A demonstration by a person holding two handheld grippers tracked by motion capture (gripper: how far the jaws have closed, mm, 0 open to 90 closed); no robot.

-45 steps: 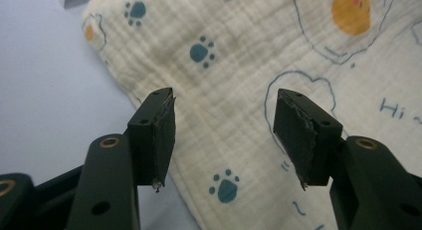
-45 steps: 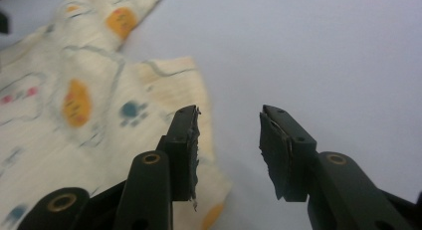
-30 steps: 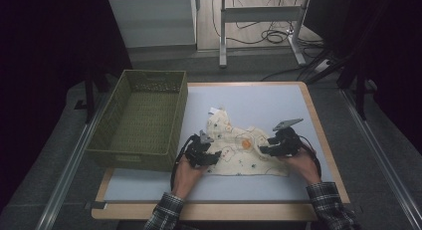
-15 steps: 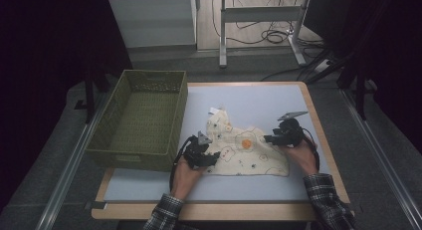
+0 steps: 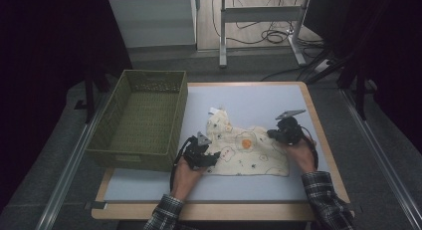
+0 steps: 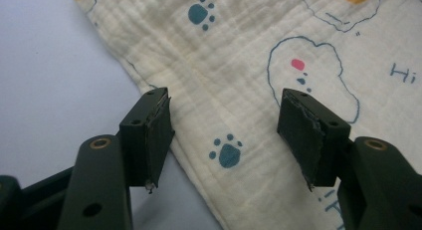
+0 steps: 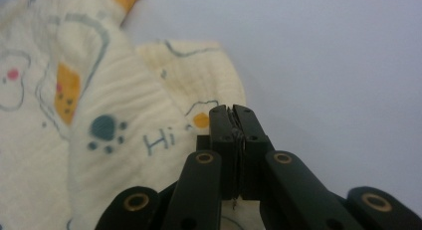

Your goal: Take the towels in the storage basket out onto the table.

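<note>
A cream muslin cloth (image 5: 244, 148) printed with paw prints, clouds and "Hi" lies spread on the pale blue mat. My left gripper (image 5: 211, 158) is at its near-left corner. In the left gripper view its jaws (image 6: 229, 125) stand open and straddle the cloth (image 6: 239, 56) edge, the pads apart and not pressing. My right gripper (image 5: 273, 134) is at the cloth's far-right corner. Its jaws have just been closing, and in the right gripper view they (image 7: 232, 110) are shut on the cloth (image 7: 124, 105) edge, which bulges up toward the tips.
A green woven basket (image 5: 139, 155) with nothing in it stands on the table's left side, close to my left hand. The wooden table rim (image 5: 318, 120) runs just right of my right gripper. Bare blue mat (image 5: 259, 98) lies beyond the cloth.
My right gripper has shifted a little toward the table's far right at the cloth's corner. The left gripper has stayed where it was.
</note>
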